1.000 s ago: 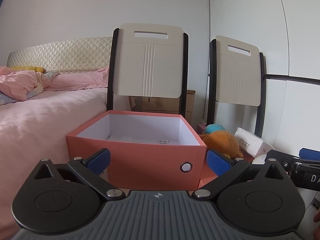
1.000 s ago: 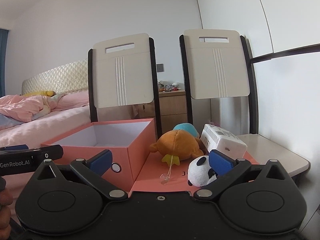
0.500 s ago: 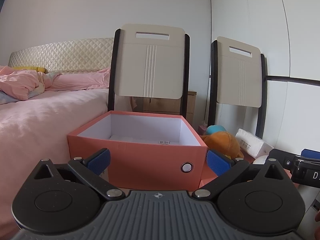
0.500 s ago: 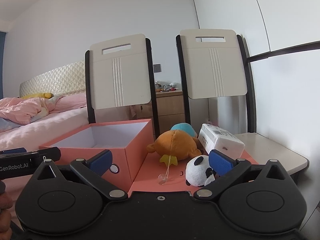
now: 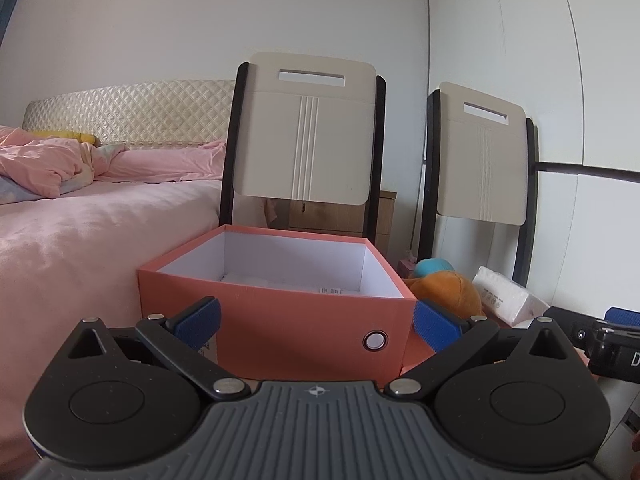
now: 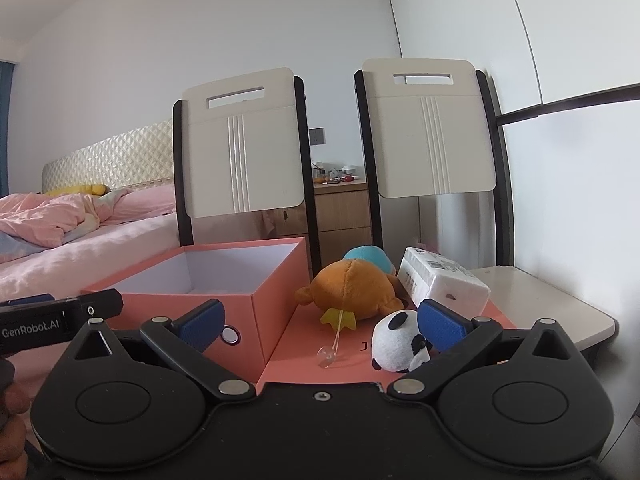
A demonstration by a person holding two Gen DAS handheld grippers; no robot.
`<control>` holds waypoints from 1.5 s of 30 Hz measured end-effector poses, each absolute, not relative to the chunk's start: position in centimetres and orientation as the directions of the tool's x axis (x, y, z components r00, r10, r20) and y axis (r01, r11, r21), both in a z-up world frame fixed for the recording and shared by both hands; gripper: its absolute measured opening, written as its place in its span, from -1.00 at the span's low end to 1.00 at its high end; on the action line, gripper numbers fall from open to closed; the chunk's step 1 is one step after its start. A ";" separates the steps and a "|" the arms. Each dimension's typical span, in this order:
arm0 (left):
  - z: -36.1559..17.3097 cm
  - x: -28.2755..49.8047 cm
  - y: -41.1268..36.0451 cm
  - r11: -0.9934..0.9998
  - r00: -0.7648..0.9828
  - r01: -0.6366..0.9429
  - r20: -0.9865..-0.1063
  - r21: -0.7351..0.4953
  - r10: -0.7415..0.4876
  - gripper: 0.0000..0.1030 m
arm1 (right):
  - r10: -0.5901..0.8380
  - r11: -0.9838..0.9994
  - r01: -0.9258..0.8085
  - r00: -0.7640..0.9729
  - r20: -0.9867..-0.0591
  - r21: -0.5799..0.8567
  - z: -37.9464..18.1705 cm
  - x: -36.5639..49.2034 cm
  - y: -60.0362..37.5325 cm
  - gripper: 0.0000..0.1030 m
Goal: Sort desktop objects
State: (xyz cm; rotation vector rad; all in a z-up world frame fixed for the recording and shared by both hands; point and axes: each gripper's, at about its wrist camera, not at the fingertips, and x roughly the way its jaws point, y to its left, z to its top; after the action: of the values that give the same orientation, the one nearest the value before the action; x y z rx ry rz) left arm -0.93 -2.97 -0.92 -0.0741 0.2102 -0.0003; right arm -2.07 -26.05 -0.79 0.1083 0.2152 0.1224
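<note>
An open orange box [image 5: 280,312] with a white inside stands in front of my left gripper [image 5: 316,322], which is open and empty; the box also shows in the right wrist view [image 6: 208,280]. On the flat orange lid [image 6: 320,364] to its right lie an orange plush [image 6: 352,290], a blue plush [image 6: 368,256] behind it, a panda plush [image 6: 396,344] and a white tissue pack [image 6: 440,282]. My right gripper [image 6: 320,320] is open and empty, just before the panda. The orange plush [image 5: 448,290] and tissue pack [image 5: 504,298] also show in the left wrist view.
Two folding chairs [image 6: 244,160] [image 6: 432,140] stand behind the box and toys. A pink bed [image 5: 80,216] lies to the left. A wooden nightstand [image 6: 344,216] is behind the chairs. A white table top [image 6: 552,308] extends right, by the wall.
Both grippers have drifted slightly; the box and toys look a little lower and nearer in the views. Nothing was taken hold of or moved.
</note>
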 end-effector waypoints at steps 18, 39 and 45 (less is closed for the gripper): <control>-1.3 -2.0 -3.9 0.999 0.994 0.032 -0.103 -0.032 -0.035 1.00 | 0.130 0.985 -0.105 0.974 -0.188 0.137 -0.9 -2.3 -26.5 0.99; -3.5 -2.1 -4.0 0.996 0.988 -0.001 -0.153 -0.093 -0.014 1.00 | 0.117 0.989 -0.095 0.973 -0.201 0.112 -1.0 -3.4 -27.3 0.99; -3.4 -2.9 -4.9 0.993 0.986 0.056 -0.151 -0.105 -0.071 1.00 | 0.120 0.989 -0.101 0.974 -0.190 0.104 -0.9 -4.3 -27.9 0.99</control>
State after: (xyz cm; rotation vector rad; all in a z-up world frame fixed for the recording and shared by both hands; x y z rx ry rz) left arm -2.92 -4.94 -3.35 -0.1009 0.1548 -0.0638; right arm -4.30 -27.92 -0.87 0.0943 0.1974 0.1115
